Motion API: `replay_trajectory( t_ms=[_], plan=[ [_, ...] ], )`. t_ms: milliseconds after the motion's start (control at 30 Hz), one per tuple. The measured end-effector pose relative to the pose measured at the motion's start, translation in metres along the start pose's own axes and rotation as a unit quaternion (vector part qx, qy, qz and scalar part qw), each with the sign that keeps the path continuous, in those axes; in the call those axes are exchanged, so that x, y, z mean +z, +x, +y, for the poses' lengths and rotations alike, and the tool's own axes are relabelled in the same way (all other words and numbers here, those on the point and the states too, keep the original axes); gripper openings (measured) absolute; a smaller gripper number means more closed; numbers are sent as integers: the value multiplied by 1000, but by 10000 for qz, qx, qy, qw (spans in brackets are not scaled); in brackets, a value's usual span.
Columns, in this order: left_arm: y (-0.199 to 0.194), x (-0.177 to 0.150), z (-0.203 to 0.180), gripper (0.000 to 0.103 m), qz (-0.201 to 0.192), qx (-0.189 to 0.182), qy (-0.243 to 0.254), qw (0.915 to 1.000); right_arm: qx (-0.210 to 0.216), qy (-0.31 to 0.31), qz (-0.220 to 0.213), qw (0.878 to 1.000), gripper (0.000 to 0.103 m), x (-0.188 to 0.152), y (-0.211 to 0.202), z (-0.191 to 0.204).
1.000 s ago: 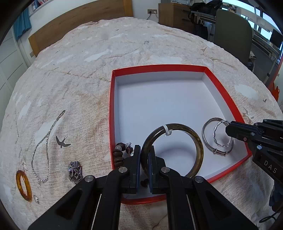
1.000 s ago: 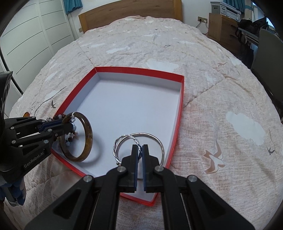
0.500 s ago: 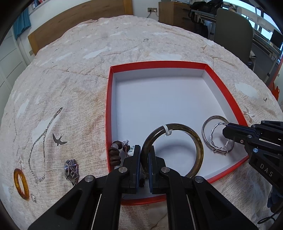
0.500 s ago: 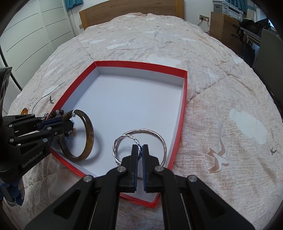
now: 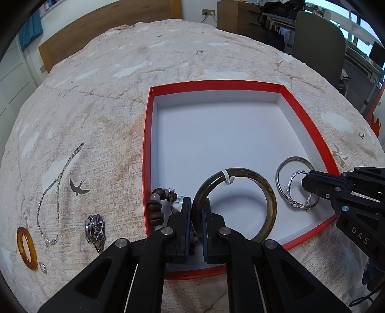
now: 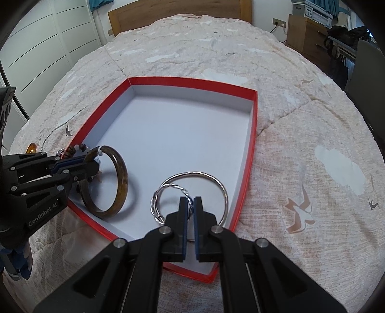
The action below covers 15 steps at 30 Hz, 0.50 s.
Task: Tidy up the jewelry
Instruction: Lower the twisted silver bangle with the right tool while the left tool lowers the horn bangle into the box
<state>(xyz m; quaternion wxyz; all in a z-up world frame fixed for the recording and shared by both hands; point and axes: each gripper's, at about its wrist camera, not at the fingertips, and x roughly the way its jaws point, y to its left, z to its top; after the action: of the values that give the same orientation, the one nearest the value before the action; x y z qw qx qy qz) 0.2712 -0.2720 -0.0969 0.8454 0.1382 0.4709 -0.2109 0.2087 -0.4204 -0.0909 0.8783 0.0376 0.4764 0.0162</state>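
We are pinching the stiff brown resin bangle [image 5: 259, 183] by its near rim with the left claw [image 5: 197, 211], the right claw [image 6: 190, 207] clamping light, slippery silver bangles [image 6: 204, 178], inside the red-rimmed shallow box [image 5: 216, 84] on the bed.

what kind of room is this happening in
Most likely a bedroom with a work corner: the red jewelry box sits on a quilted bedspread below a wooden headboard, and a desk chair stands nearby.

A bedroom: quilted bed [image 5: 168, 62], wooden headboard [image 6: 178, 14], white wardrobe doors [image 6: 48, 43].
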Motion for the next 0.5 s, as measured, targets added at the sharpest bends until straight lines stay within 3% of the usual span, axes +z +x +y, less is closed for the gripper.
replay_trajectory(
  t_ms=[500],
  plan=[
    [0,-1,1,9,-1,-16,-26,10000,-21,-5,21,10000,5,0,0,1]
  ],
)
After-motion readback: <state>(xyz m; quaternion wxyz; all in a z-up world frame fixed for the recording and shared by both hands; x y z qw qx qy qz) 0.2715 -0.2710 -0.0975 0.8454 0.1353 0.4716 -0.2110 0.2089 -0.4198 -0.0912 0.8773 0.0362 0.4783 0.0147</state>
